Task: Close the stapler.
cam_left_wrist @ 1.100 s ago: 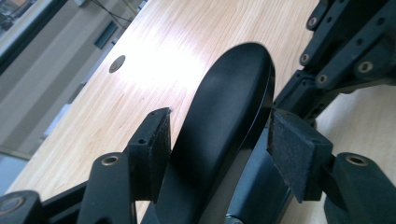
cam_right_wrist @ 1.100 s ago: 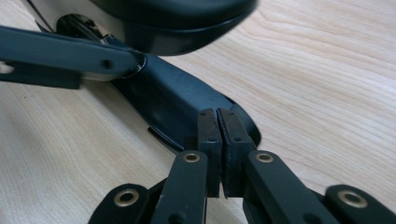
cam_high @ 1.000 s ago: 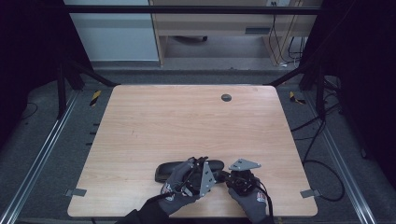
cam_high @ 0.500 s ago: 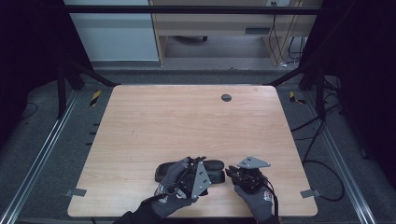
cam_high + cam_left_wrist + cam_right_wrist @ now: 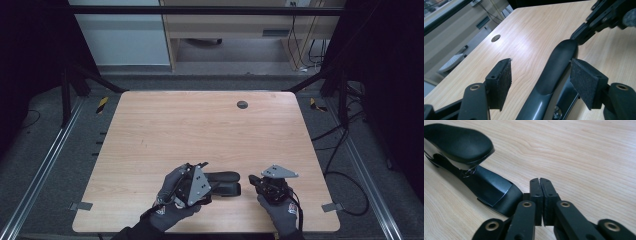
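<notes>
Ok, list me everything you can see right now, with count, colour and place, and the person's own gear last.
Stapler: one, black, near edge of the table, lying between the two hand-held grippers.
Table: one, light wood, centre of the high view.
Cable hole: one, dark, round, far right part of the tabletop.
Yellow-black tape marks: two, on the floor beside the table's far corners.
Cables: several, black, floor to the right of the table.
Left hand-held gripper: one, black, jaws open astride the stapler, pads not pressing it.
Right hand-held gripper: one, black, jaws shut and holding nothing, beside the stapler's end.
Gloved hands: two, grey, bottom edge.
</notes>
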`<state>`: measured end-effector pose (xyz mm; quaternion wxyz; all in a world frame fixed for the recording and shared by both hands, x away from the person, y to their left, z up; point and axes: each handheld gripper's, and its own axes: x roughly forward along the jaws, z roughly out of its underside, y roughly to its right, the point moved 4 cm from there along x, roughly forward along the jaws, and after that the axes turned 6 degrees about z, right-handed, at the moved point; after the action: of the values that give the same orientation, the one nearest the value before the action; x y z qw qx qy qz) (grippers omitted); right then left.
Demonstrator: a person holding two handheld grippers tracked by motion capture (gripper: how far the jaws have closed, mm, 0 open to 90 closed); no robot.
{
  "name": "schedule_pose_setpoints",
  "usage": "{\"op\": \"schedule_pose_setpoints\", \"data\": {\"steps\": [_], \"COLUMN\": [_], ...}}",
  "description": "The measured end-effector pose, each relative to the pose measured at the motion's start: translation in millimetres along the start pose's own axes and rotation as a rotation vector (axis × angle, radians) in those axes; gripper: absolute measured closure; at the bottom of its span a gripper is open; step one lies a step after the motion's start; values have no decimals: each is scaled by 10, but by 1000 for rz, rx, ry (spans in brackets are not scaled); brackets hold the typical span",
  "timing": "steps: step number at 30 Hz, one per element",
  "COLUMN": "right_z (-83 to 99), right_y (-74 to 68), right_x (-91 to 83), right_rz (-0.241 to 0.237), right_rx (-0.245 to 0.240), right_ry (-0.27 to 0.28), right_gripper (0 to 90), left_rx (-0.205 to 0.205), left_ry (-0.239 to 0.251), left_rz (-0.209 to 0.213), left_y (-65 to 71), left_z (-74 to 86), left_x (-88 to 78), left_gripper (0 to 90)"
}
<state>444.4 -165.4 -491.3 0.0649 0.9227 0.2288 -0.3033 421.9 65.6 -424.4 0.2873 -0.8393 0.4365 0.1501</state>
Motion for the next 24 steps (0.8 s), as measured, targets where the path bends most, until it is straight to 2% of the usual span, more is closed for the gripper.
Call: {"op": "schedule_pose_setpoints", "data": {"steps": [12,18,24], "right_z": [-99,-167,-233], "right_y": [126,122,105], "right_x": [-124,-206,-270], "right_rz": [10,0,-16], "right_rx": [30,29,28], "right_ry": [56,87,110], "right_gripper": [900,900,900], "left_rx": [-75,-114,-172], "left_ry": [13,12,17], "left_rz": [-48,-65,-93], "left_y": [-239,-324,-438], "left_z": [125,223,351], "left_x": [-166,-224,-325], "left_gripper": [335,336,336]}}
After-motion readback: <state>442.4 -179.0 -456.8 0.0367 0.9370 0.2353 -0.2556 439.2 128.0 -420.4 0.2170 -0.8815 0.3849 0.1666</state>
